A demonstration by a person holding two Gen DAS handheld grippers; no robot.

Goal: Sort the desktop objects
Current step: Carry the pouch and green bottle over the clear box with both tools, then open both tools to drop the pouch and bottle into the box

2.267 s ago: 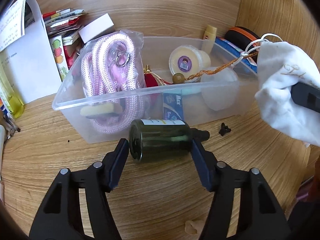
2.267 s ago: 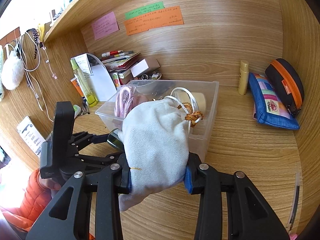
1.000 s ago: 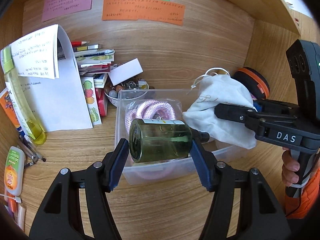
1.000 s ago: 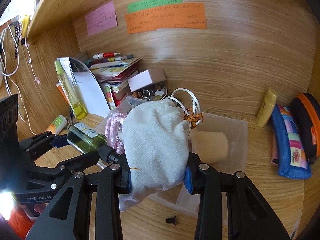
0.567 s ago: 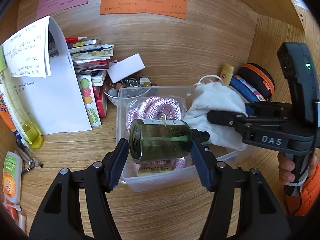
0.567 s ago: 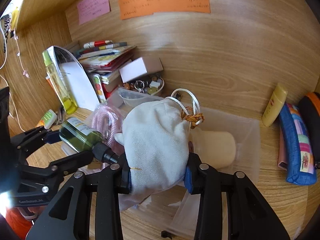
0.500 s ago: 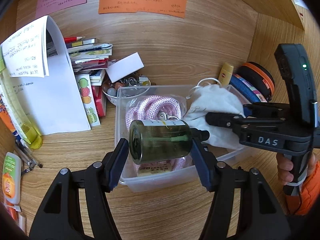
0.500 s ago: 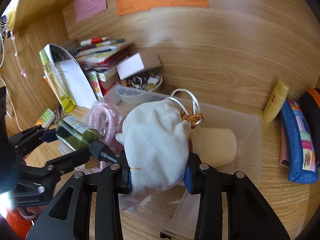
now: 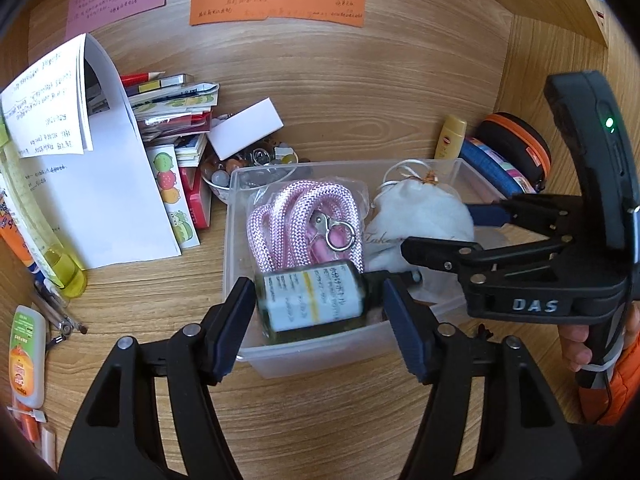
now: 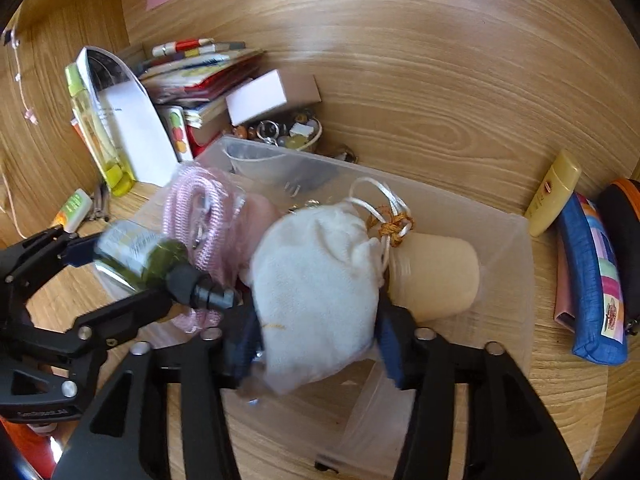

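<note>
Green glass bottle (image 9: 316,300) lies on its side between the left gripper's (image 9: 320,300) blue pads, pinched, hanging over the near edge of the clear bin (image 9: 248,344). Right gripper (image 10: 320,320) is clamped on a white pouch (image 10: 316,292), held above the bin's middle, drawstring knot pointing toward the back wall.

Progress: both items are over the bin but neither is released; judged to be the drop step. Already inside the bin: pink rope (image 9: 304,220) in a bag at the left end, cream cup (image 10: 436,276) on its side at the right end.

Left outside the bin: yellow tube (image 10: 552,192) and pencil case (image 10: 592,280) to its right, bowl of trinkets (image 10: 284,136) behind it, books and papers (image 9: 100,184) to its left.

Obstruction: the rope fills the space under the bottle; the grippers sit close together, so collision is a risk.
</note>
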